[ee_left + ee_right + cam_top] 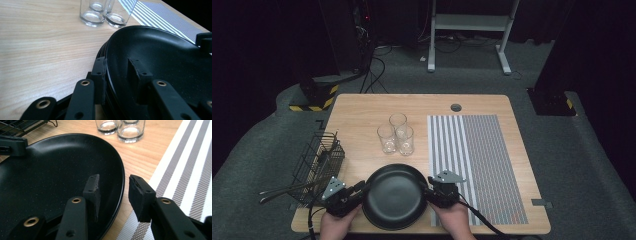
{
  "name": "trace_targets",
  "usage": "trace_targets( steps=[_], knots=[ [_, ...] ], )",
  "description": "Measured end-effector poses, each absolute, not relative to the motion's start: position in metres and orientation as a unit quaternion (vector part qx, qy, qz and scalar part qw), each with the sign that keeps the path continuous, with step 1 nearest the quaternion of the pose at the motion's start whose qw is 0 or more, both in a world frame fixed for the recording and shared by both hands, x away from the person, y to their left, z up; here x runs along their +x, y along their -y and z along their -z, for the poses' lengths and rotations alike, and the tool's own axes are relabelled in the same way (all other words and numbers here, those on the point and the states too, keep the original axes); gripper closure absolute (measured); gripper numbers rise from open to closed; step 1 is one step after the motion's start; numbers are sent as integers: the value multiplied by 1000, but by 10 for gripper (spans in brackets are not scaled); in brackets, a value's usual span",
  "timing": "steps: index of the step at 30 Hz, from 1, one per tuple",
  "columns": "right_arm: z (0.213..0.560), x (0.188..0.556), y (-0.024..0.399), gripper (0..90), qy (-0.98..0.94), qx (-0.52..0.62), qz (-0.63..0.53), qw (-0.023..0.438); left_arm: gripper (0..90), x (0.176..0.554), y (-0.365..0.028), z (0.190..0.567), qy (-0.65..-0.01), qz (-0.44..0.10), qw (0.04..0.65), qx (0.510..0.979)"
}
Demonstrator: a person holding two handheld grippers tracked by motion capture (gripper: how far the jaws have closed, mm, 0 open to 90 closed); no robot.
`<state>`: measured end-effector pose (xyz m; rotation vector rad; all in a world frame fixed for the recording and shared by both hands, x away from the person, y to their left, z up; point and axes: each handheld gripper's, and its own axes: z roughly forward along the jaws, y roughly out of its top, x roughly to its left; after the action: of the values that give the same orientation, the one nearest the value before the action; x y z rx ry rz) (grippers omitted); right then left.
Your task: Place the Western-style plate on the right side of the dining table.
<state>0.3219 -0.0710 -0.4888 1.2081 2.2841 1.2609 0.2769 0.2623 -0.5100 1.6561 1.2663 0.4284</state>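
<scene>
The black plates (395, 196) sit stacked at the near edge of the counter (362, 107), just in front of three glasses (395, 134). The left gripper (362, 188) and right gripper (429, 186) each straddle an opposite rim (one jaw inside, one outside), the jaws apart with pads not yet pressing. A striped placemat (477, 160) lies to the right. No readable writing anywhere.

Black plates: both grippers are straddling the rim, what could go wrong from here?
1. The black plates look stacked; the fingers may catch only the top rim, leaving the lower plate behind.
2. The right gripper isn't pressing yet, so lifting could tilt them.
3. The glasses stand close behind.
</scene>
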Motion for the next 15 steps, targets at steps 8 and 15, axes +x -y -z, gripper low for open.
trace_targets(
  steps=[8, 15],
  knots=[
    [492, 318, 72, 585, -783, 430, -438, 102, 720, 270, -266, 508, -541, -155, 489, 667],
    [494, 317, 73, 531, -777, 445, -439, 73, 730, 265, -269, 509, -548, -142, 493, 661]
  ],
)
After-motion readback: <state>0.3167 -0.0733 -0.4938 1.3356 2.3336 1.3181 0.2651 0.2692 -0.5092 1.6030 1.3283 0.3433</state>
